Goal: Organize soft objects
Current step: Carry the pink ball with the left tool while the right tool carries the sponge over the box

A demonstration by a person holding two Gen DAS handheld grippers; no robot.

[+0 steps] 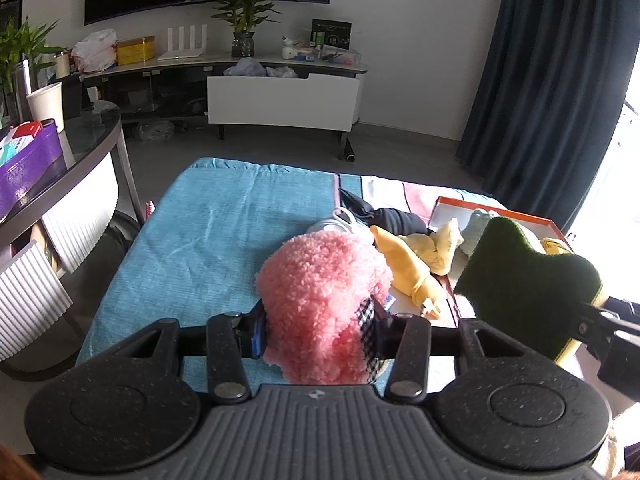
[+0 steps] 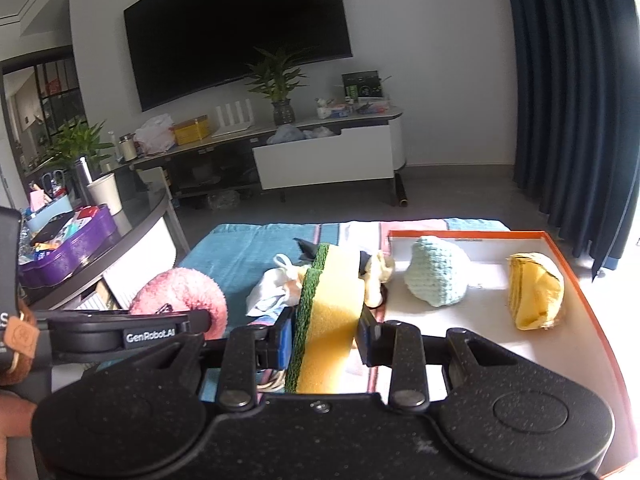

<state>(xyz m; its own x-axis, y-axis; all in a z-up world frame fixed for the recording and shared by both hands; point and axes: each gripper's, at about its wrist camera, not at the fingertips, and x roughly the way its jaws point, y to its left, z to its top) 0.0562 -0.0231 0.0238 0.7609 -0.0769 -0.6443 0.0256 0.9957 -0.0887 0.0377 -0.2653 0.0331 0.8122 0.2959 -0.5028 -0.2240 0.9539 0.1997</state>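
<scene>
Left gripper (image 1: 320,328) fingers clamp the pink plush (image 1: 320,300); right gripper (image 2: 326,336) fingers clamp the sponge (image 2: 330,320). We should lower the sponge into the tray (image 2: 592,280) ahead-right before releasing.

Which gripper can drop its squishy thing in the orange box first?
Probably the right gripper. Its sponge hangs beside the orange box, while the left gripper with the pink plush is farther left over the blue cloth.

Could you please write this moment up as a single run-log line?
left gripper: shut on pink plush | right gripper: shut on sponge | orange tray: holds blue knit, yellow cloth
</scene>
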